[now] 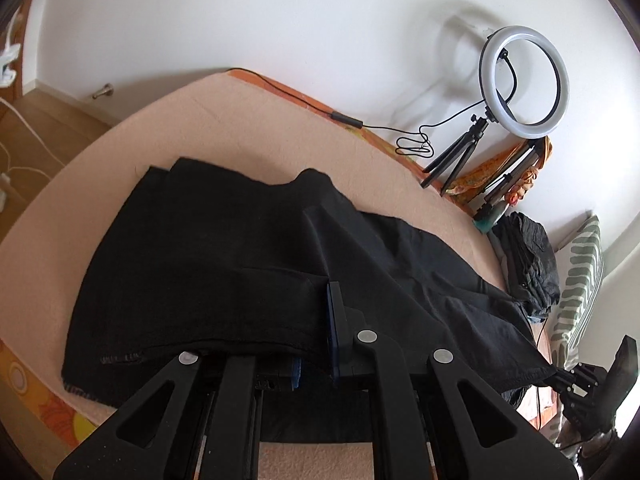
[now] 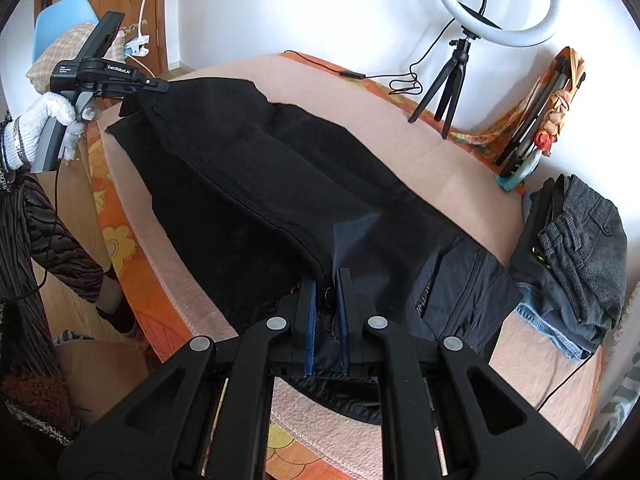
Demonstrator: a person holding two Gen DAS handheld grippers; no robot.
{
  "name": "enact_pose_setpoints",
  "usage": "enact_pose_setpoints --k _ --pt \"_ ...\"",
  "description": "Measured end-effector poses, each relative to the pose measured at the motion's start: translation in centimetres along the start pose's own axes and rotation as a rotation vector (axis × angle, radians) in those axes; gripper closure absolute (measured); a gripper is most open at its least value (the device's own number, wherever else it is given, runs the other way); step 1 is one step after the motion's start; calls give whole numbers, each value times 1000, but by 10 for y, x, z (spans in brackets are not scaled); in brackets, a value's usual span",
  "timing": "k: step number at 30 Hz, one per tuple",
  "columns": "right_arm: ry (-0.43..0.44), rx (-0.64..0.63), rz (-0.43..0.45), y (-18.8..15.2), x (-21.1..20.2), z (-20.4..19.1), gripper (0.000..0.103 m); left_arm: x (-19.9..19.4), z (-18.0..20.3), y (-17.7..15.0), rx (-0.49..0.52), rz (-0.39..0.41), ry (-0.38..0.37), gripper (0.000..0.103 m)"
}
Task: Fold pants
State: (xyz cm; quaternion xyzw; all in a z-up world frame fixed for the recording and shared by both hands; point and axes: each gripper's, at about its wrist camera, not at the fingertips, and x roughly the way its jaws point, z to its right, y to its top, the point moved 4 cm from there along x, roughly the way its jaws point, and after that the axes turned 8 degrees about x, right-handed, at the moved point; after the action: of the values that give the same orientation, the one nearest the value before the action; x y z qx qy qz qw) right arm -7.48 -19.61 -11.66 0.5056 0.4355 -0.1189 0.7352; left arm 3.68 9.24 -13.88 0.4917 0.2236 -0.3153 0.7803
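Pants, black, are lying spread over a peach blanket just ahead of the left tongs in the left wrist view; the hem is draping over the fingers, one blue pad is showing at the cloth edge and the other is mostly hiding under the fabric, so the left tongs are pinching the hem between them. Beyond the pants and to the right, a ring light is standing on a black tripod, its cable trailing leftward along the blanket's far edge. Farther right, a pile of dark clothes is sitting beside a striped pillow, and the right tongs are gripping the far end of the pants at the lower right. In the right wrist view, the pants are stretching away from the right tongs toward the upper left, where the left tongs, held in a white-gloved hand, are clamping the opposite end. The right tongs are closing on the waist end, with a bunch of fabric sitting between the two blue pads. To the right of these tongs, the pile of clothes is resting on the blanket; ahead and right, the ring light is standing on its tripod.
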Motion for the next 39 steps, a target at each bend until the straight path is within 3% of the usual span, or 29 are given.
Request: enact_pose_setpoints --k 4,7,9,11,17,20,21,22,24,30,39 --pt "1 12 -25 -16 9 -4 93 7 -16 -22 -84 1 -39 94" --pt "-9 13 -26 -22 14 -6 93 11 -26 -29 -141 7 -55 86" --pt "-7 27 -25 -26 17 -7 93 10 -36 -30 -194 12 -36 68" --pt "-9 35 -22 -29 19 -7 93 5 -47 -26 -238 40 -38 67" --pt "-2 65 -15 -35 24 -2 93 -12 -77 -12 -310 112 62 62" --pt "0 82 -17 -36 28 2 93 -14 -86 -12 -309 136 88 65" --pt "-2 81 -17 -37 28 3 93 -13 -88 -13 -298 133 93 71" --pt "-7 74 -15 -37 28 3 93 -12 -89 -14 -287 128 98 86" --pt "-18 62 -9 -36 28 2 93 -11 -90 -18 -282 126 105 97" --pt "-23 63 3 -36 23 3 93 -29 -93 -35 -274 160 128 97" --pt "-28 62 -20 -42 25 4 93 -29 -96 -37 -243 130 162 97"
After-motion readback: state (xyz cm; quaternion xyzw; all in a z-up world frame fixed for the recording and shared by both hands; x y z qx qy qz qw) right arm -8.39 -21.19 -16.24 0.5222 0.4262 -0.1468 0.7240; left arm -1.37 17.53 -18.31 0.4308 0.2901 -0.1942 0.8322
